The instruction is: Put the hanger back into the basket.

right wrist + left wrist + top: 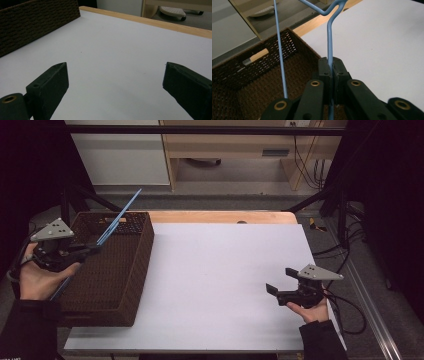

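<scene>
A blue wire hanger (119,217) slants over the dark brown woven basket (135,265) at the table's left. My left gripper (92,250) is shut on the hanger above the basket; in the left gripper view its pads (331,67) pinch the hanger's blue wire (329,37), with another length of the wire (280,55) running past on the left. My right gripper (281,281) hovers open low over the white table top at the right. Its two jaws stand wide apart in the right gripper view (115,82) with nothing between them.
The white table top (220,270) has a wooden strip (225,216) along its far edge. The basket (35,22) has a handle slot (258,55) in its far wall. Cables (345,305) trail off the right edge. A black frame bar (200,130) crosses overhead.
</scene>
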Action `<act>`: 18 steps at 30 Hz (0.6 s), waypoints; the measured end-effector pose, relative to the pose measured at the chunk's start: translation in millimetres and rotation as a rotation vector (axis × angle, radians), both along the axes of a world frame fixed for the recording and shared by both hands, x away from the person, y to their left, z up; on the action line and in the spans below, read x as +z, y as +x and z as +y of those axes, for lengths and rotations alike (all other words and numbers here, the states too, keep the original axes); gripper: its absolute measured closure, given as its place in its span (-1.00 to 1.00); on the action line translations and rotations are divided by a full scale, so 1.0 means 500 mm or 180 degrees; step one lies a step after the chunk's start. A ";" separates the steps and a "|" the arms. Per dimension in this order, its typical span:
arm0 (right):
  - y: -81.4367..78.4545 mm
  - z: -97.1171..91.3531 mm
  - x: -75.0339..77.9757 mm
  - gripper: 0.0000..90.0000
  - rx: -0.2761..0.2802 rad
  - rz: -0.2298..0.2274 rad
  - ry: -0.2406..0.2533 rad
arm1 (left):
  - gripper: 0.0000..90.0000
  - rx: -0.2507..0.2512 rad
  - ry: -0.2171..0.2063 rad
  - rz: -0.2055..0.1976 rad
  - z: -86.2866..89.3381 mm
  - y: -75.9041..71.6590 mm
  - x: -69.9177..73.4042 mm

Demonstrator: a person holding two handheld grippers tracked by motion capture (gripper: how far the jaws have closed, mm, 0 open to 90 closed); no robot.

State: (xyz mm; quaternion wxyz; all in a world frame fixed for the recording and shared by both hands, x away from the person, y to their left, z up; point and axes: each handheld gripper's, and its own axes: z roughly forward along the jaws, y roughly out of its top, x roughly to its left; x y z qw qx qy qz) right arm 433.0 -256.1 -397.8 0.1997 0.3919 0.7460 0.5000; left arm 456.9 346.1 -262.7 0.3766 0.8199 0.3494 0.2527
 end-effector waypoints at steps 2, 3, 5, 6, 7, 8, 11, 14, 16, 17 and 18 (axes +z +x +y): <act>0.000 0.000 0.001 -0.85 0.0001 -0.0012 0.0012 | 0.94 -0.0014 -0.0043 0.0068 0.008 0.002 -0.006; 0.000 0.001 0.001 -0.86 0.0008 -0.0017 0.0015 | 0.94 -0.0012 -0.0041 0.0082 0.012 0.004 -0.009; 0.000 0.001 0.000 -0.86 0.0015 -0.0006 0.0005 | 0.94 -0.0005 0.0014 0.0091 0.019 0.009 -0.016; 0.000 0.002 0.000 -0.86 0.0018 -0.0003 0.0008 | 0.94 -0.0002 -0.0002 0.0106 0.021 0.012 -0.020; 0.000 0.003 -0.001 -0.86 0.0004 -0.0007 0.0000 | 0.94 0.0004 0.0013 0.0119 0.025 0.014 -0.024; 0.000 0.003 -0.001 -0.86 0.0007 -0.0006 -0.0001 | 0.94 0.0020 -0.0010 0.0128 0.030 0.018 -0.029; 0.001 0.002 -0.001 -0.86 0.0006 -0.0007 -0.0004 | 0.94 0.0034 -0.0004 0.0167 0.042 0.023 -0.039; 0.001 0.002 0.000 -0.86 0.0004 -0.0008 -0.0004 | 0.94 0.0004 0.0004 0.0212 0.054 0.022 -0.051; 0.001 0.003 -0.001 -0.86 0.0005 -0.0003 -0.0010 | 0.94 -0.0020 0.0005 0.0244 0.058 0.020 -0.056; 0.001 0.003 -0.001 -0.86 0.0008 -0.0003 -0.0014 | 0.94 -0.0031 0.0021 0.0246 0.060 0.019 -0.059; 0.001 0.003 -0.002 -0.86 0.0009 0.0001 -0.0017 | 0.94 -0.0055 0.0037 0.0266 0.061 0.018 -0.062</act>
